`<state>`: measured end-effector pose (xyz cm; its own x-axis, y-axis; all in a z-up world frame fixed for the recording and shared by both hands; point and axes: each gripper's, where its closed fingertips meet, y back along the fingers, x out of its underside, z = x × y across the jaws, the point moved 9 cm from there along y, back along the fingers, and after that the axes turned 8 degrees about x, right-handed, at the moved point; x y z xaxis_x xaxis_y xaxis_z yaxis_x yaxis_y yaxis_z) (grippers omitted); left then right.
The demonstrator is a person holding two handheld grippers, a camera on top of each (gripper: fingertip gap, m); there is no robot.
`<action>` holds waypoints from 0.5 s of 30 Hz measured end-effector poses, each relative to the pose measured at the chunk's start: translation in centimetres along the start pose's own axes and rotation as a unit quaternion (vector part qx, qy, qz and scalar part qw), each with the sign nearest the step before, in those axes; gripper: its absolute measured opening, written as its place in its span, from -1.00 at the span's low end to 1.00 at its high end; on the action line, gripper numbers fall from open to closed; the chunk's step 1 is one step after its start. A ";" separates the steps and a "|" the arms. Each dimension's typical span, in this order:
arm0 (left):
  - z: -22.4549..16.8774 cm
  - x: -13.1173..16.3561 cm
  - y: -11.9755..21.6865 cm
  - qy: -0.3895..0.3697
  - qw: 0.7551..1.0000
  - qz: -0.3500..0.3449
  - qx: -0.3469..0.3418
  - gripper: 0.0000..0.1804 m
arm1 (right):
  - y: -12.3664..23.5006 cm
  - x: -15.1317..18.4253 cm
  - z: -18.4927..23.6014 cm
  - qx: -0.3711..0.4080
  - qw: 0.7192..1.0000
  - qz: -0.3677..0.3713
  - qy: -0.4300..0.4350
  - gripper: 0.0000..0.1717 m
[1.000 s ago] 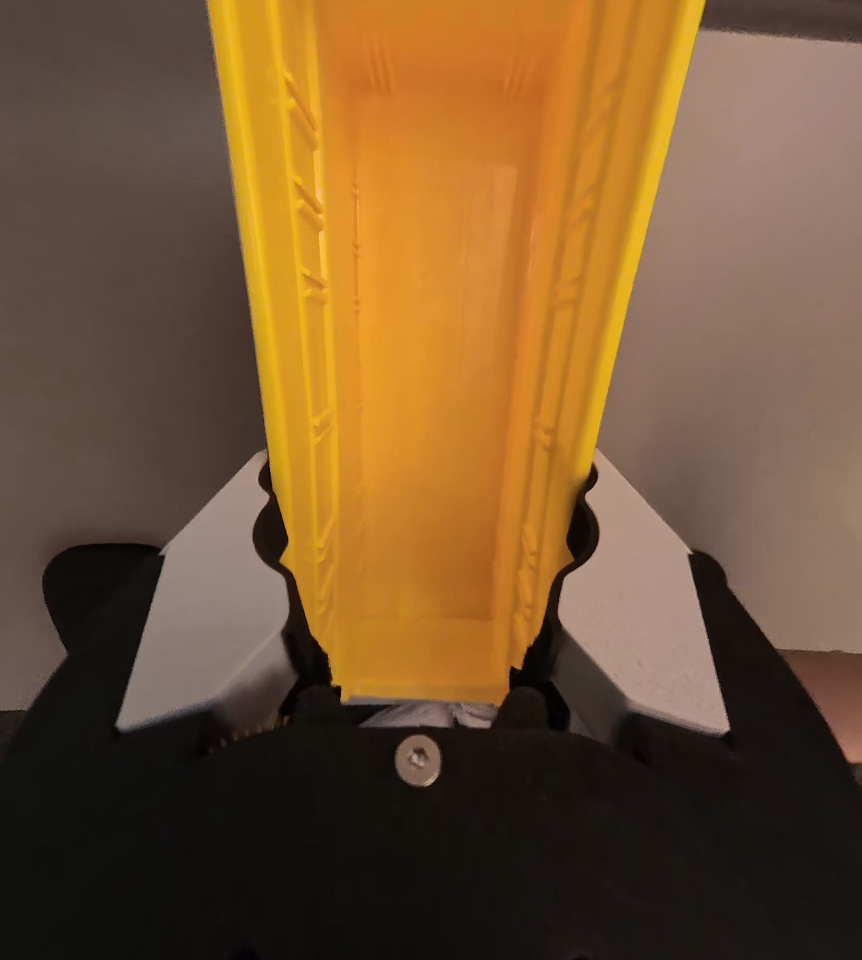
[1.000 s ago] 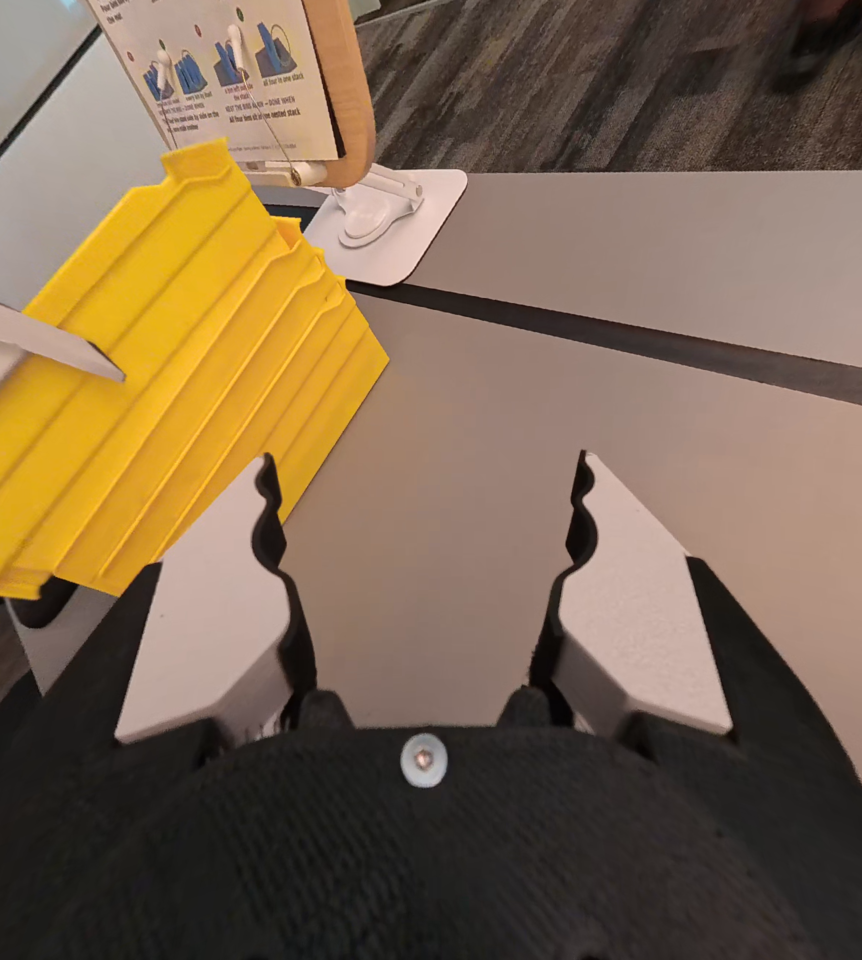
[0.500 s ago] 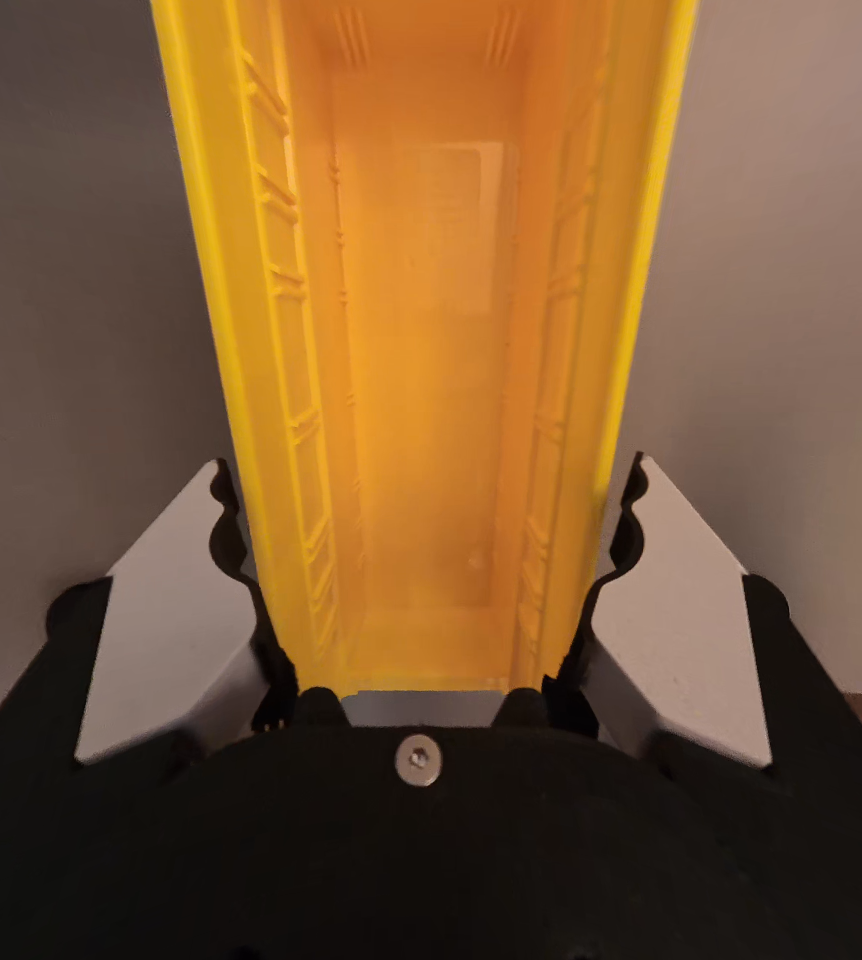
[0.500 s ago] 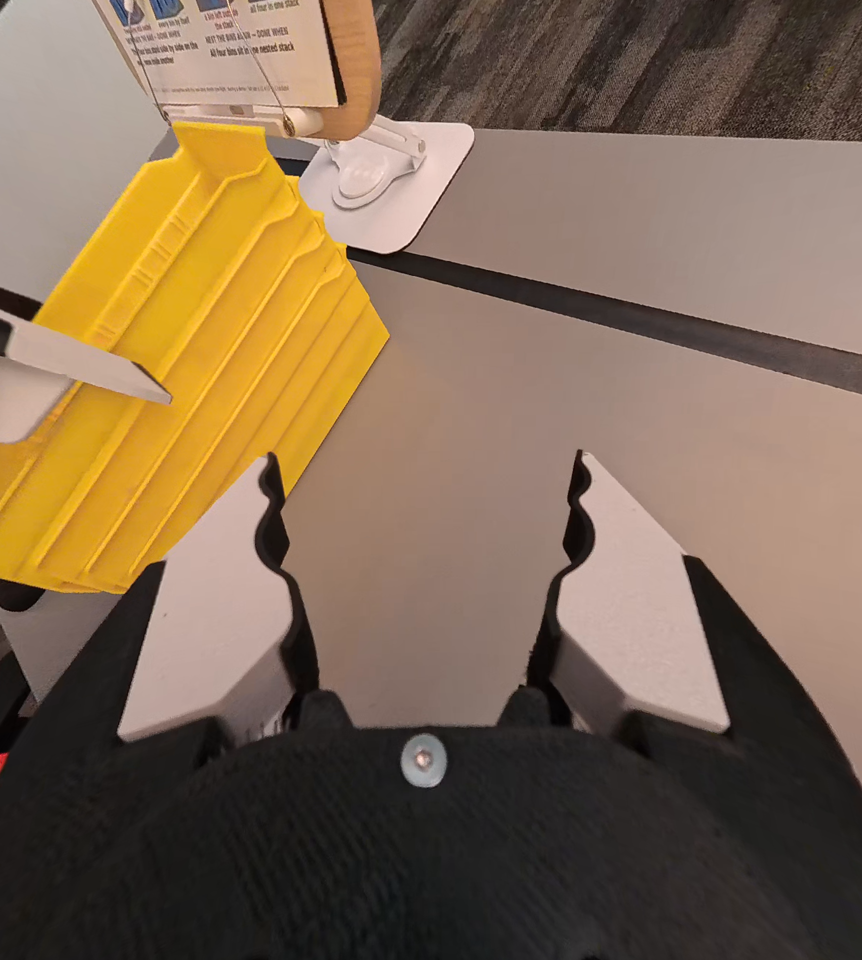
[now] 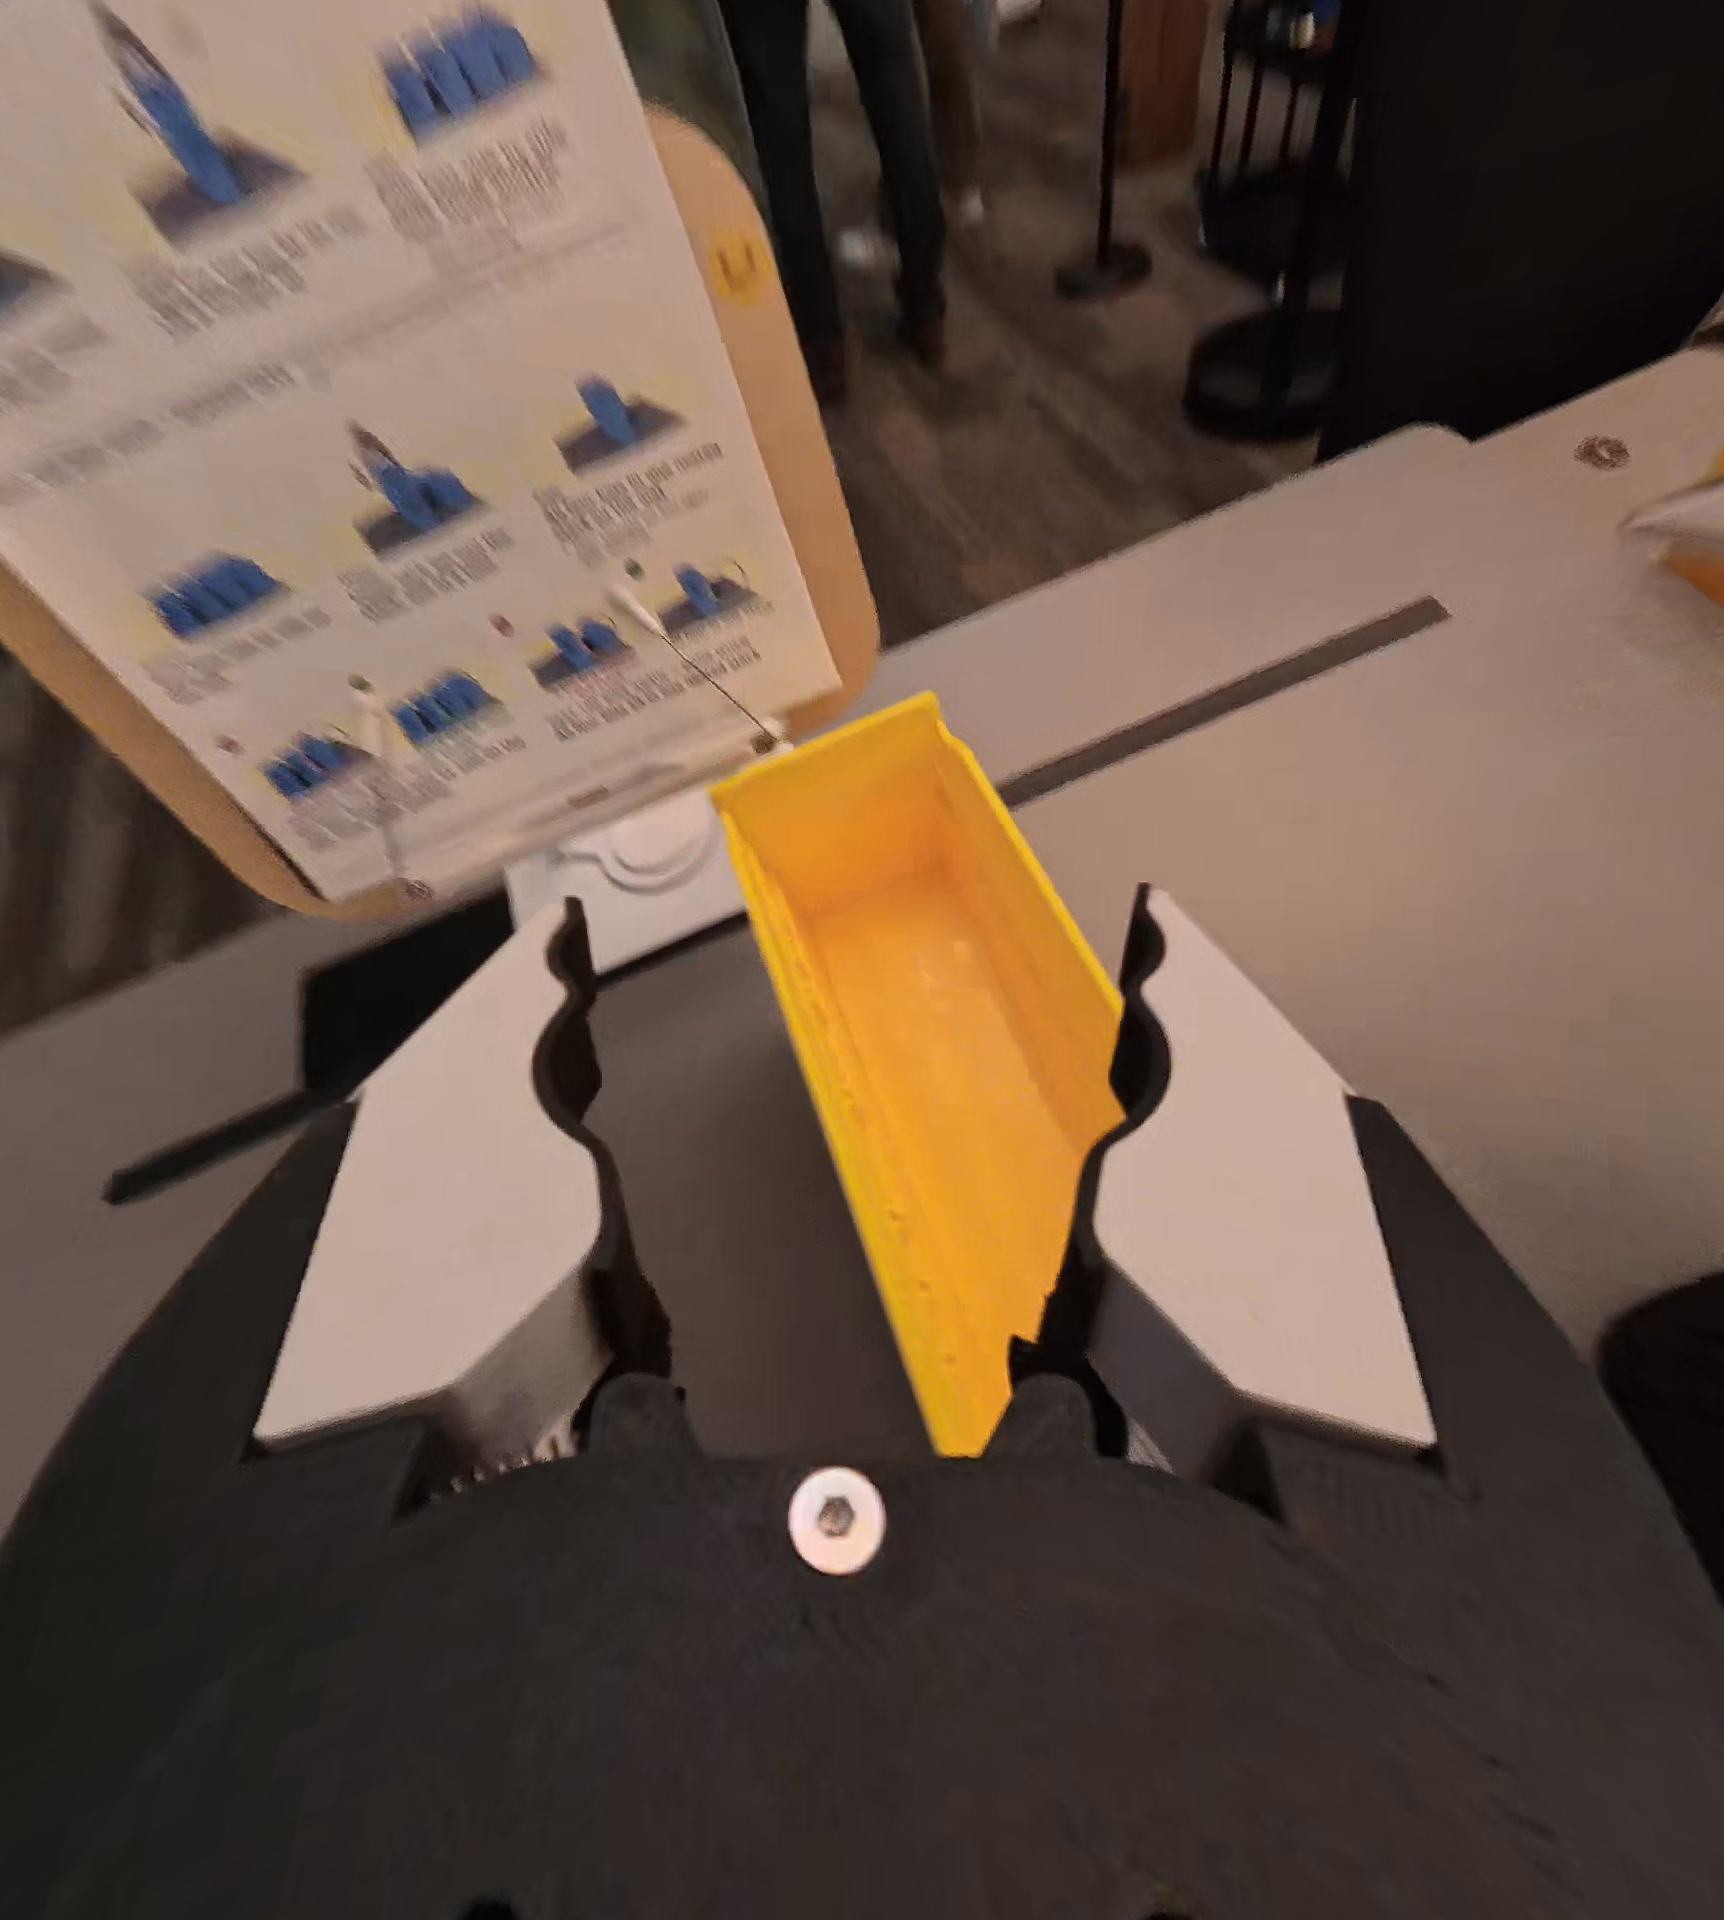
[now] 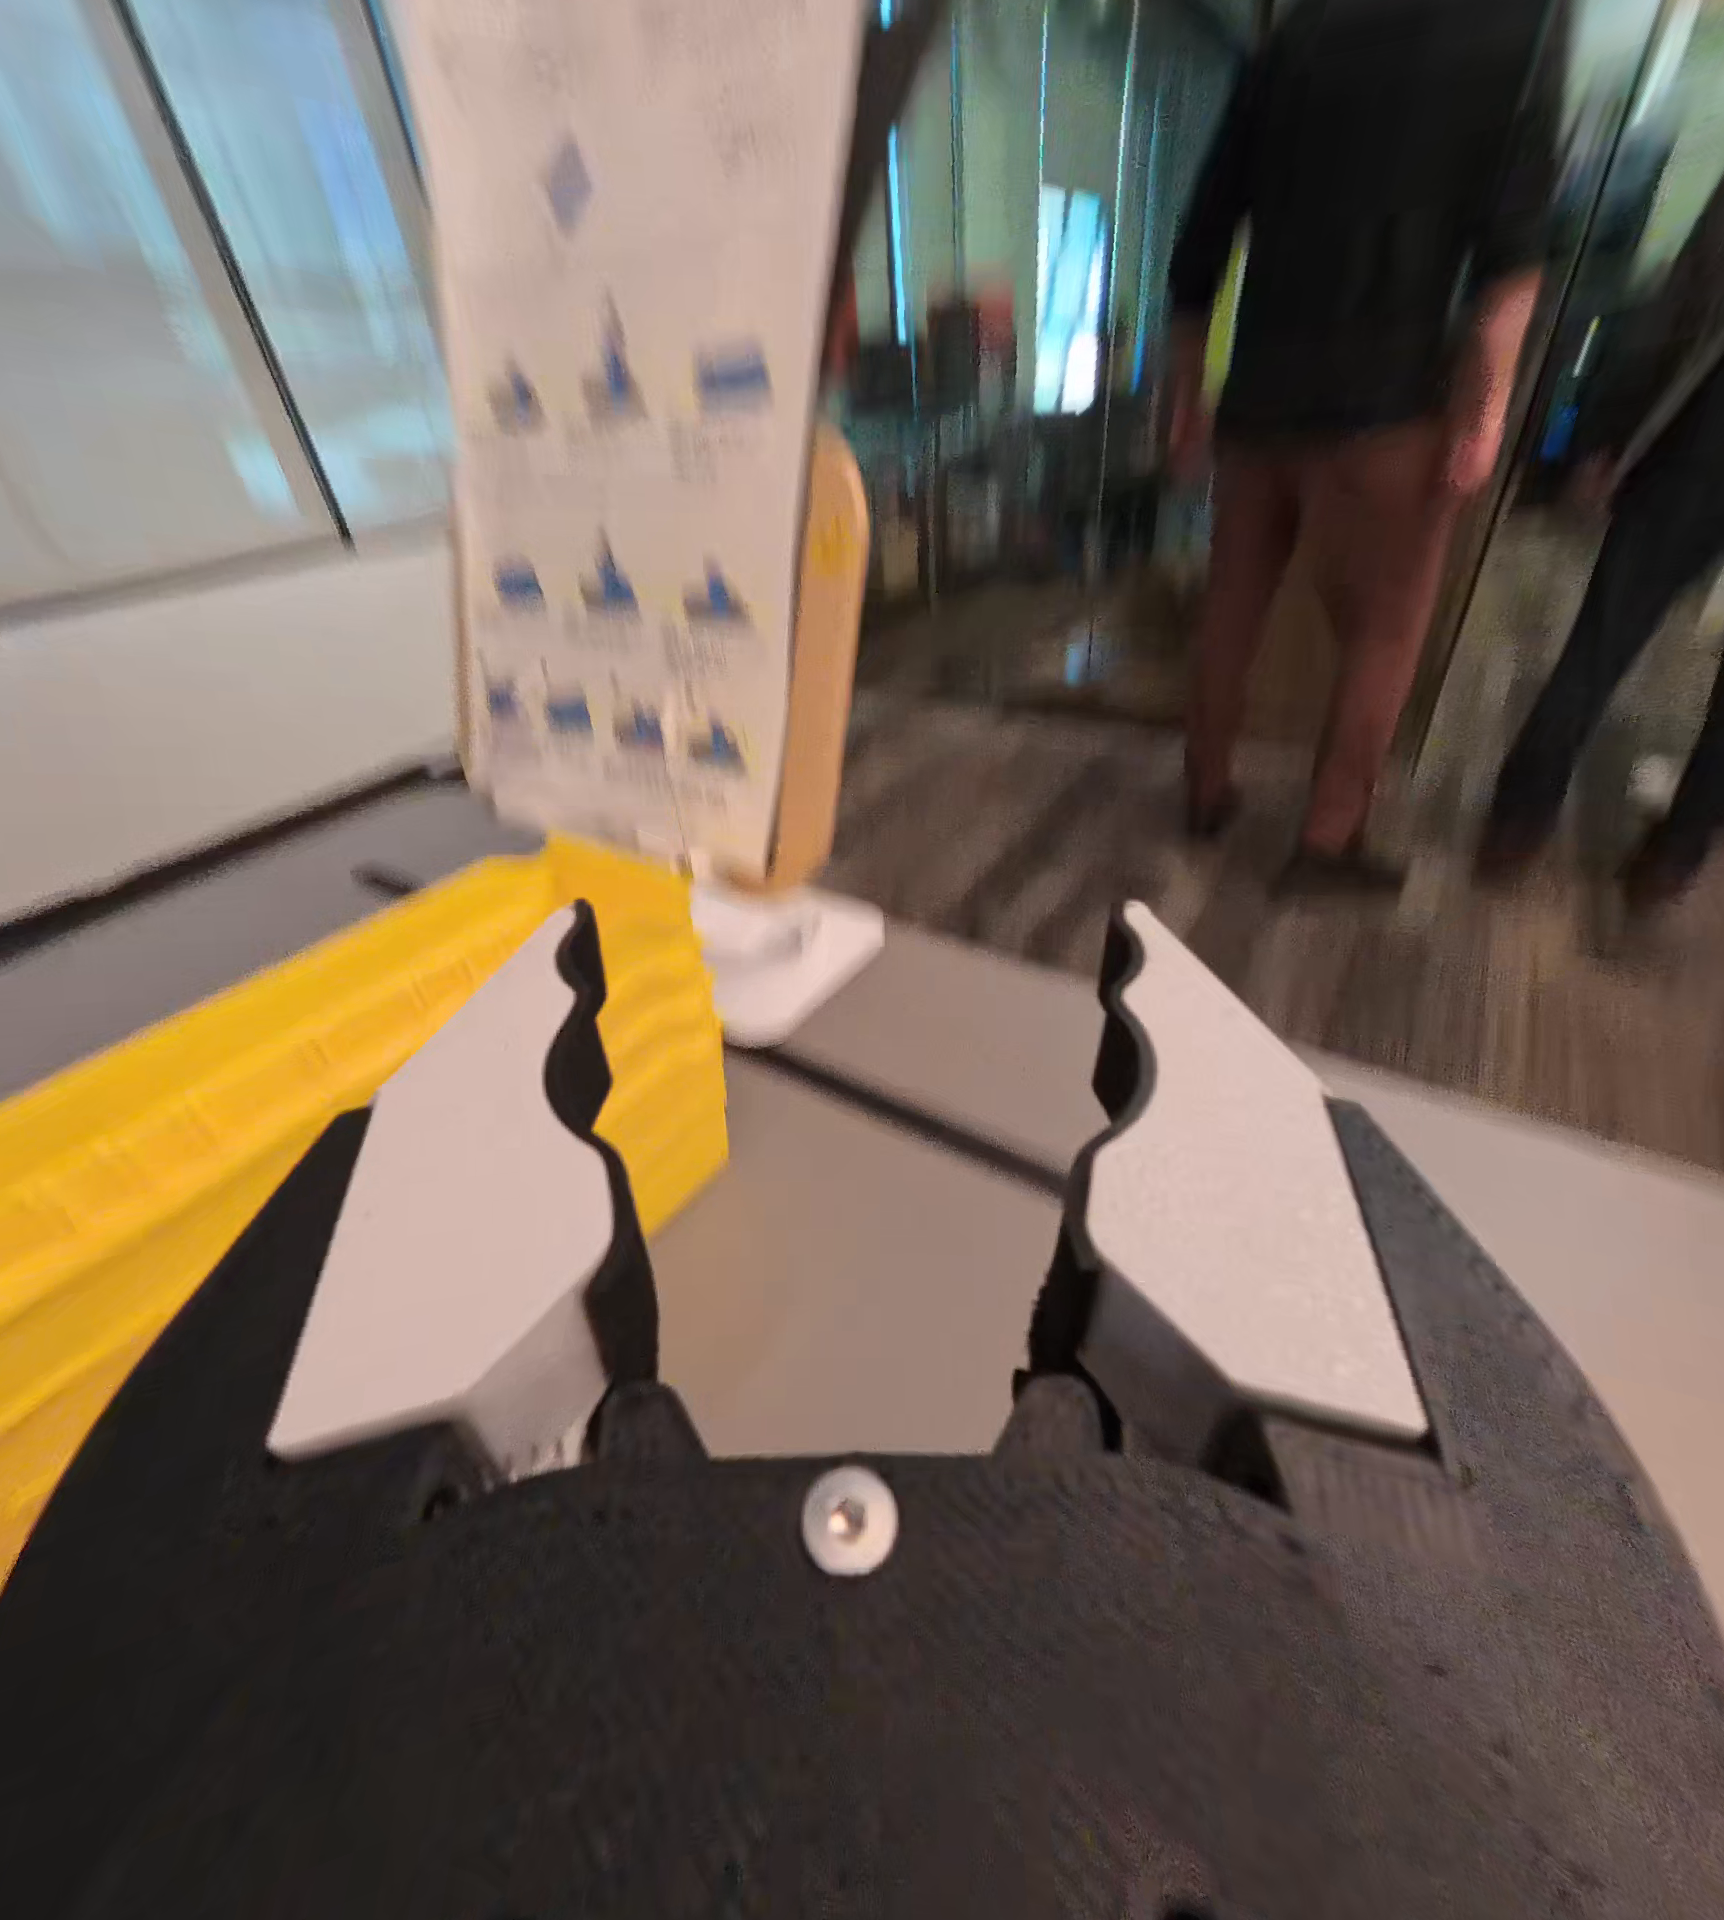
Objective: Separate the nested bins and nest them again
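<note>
Both hand-held grippers, left (image 5: 853, 914) and right (image 6: 853, 920), stand wide and grip nothing beside the yellow nested bins (image 5: 925, 997) on the bench (image 5: 1409, 935).

Instruction sheet (image 5: 349, 436) print seemingly unreadable

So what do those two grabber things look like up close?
Both look the same. The left gripper and the right gripper each have a big rounded black body with a rough, grainy surface and one silver screw in the middle. Two pale grey wedge-shaped fingers stick out, and their inner edges carry wavy black pads. No cables or sleeves show.
</note>
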<state>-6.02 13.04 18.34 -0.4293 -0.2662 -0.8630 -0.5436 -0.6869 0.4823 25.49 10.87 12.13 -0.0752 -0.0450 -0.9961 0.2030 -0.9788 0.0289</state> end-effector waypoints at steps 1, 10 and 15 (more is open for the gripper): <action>0.2 0.7 1.1 -0.016 0.999 -0.026 -0.012 0.10 | 1.0 -1.0 0.6 -0.006 0.998 -0.058 0.001 0.11; 1.9 9.9 6.3 -0.012 0.988 -0.153 -0.020 0.06 | 4.4 -4.1 6.0 -0.056 0.975 -0.209 0.051 0.10; 4.0 12.7 7.0 0.016 0.972 -0.232 0.032 -0.02 | 4.2 -4.3 8.3 -0.046 0.981 -0.180 0.060 -0.04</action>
<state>-18.14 7.51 11.39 -0.1045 0.0404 -0.9937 -0.7181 -0.6943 0.0473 18.56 5.32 17.21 -0.0438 0.3303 -0.9429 0.2720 -0.9042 -0.3294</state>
